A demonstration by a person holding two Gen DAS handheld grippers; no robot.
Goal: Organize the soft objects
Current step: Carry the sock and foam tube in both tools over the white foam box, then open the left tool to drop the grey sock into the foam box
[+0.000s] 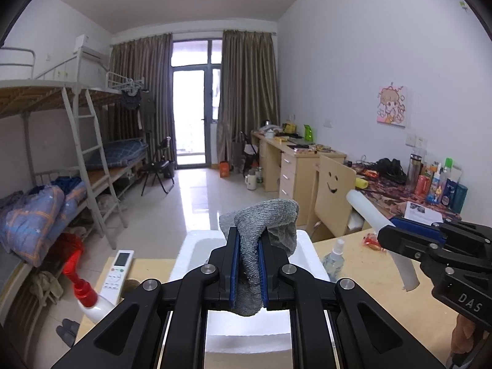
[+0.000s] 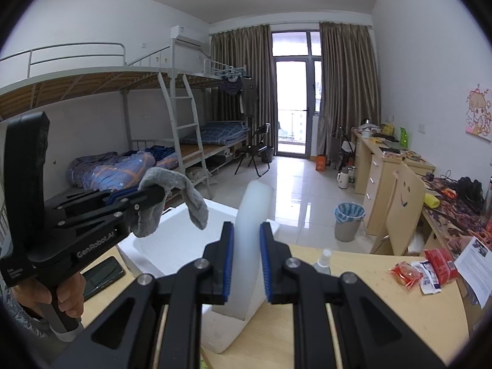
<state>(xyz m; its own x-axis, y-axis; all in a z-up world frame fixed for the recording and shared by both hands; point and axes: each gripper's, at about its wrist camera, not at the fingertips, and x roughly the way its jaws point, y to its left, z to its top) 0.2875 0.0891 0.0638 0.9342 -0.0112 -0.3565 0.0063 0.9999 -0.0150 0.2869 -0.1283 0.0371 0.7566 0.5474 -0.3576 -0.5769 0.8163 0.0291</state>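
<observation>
My left gripper (image 1: 248, 236) is shut on a grey sock (image 1: 264, 215), which bunches above the blue pads and droops to the right. It hangs over a white foam box (image 1: 193, 246) on the wooden desk. In the right wrist view the left gripper (image 2: 153, 192) holds the sock (image 2: 192, 198) above the foam box (image 2: 172, 243), a hand on its grip. My right gripper (image 2: 247, 230) is shut on a white foam strip (image 2: 255, 203) standing upright between the pads. From the left wrist view the right gripper (image 1: 384, 232) is off to the right, holding the foam strip (image 1: 366, 207).
On the desk lie a remote control (image 1: 118, 272), a red-capped white bottle (image 1: 81, 289), a clear spray bottle (image 1: 333, 258), a dark phone (image 2: 101, 272) and red snack packets (image 2: 406, 273). A wooden chair (image 1: 333, 184) and a waste bin (image 2: 349, 218) stand beyond the desk.
</observation>
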